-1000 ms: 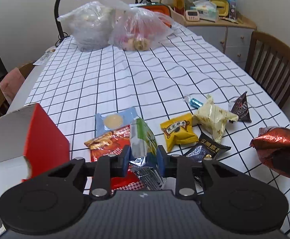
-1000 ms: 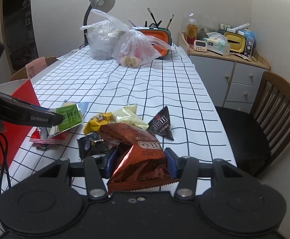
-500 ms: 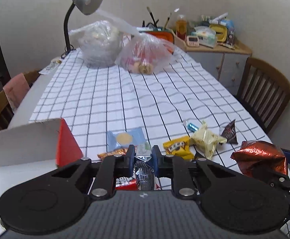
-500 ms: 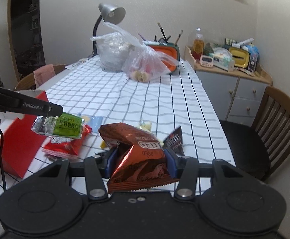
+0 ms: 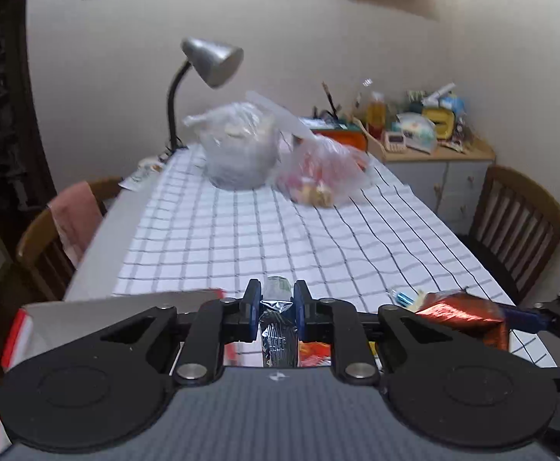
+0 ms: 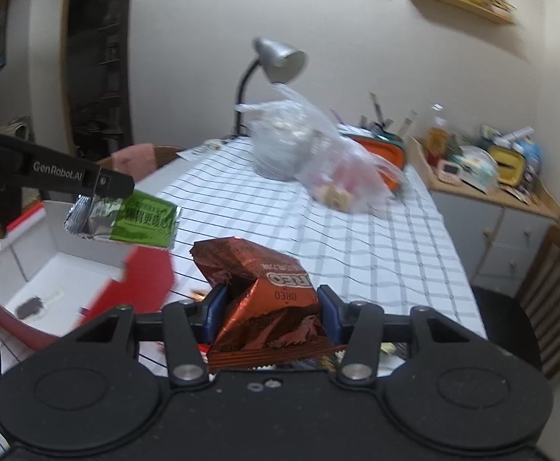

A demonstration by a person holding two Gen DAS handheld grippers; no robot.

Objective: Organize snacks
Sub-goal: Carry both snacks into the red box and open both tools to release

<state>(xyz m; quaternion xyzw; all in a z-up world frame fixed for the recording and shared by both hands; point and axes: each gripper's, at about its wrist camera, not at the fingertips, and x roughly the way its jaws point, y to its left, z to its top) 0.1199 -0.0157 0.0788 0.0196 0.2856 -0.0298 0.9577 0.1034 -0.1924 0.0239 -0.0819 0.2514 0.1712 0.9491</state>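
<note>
My left gripper [image 5: 276, 303] is shut on a green and silver snack packet [image 5: 276, 320], held in the air. The right wrist view shows that packet [image 6: 141, 223] hanging from the left gripper [image 6: 99, 188] above the open red and white box [image 6: 64, 269]. My right gripper [image 6: 274, 309] is shut on a crumpled red-brown Oreo bag [image 6: 264, 299], which also shows at the right of the left wrist view as the Oreo bag [image 5: 460, 315]. The box's white flap [image 5: 99, 311] lies low at the left.
A checked tablecloth [image 5: 280, 238] covers the table. Two clear plastic bags [image 5: 241, 150] and a grey desk lamp [image 5: 210, 61] stand at the far end. Wooden chairs [image 5: 518, 223] flank the table. A cluttered cabinet [image 6: 483, 199] is at the right. A few loose snacks [image 5: 402, 299] lie below.
Both grippers have risen with their packets and swung toward the box on the left. The loose snacks on the cloth have dropped mostly out of sight behind the grippers.
</note>
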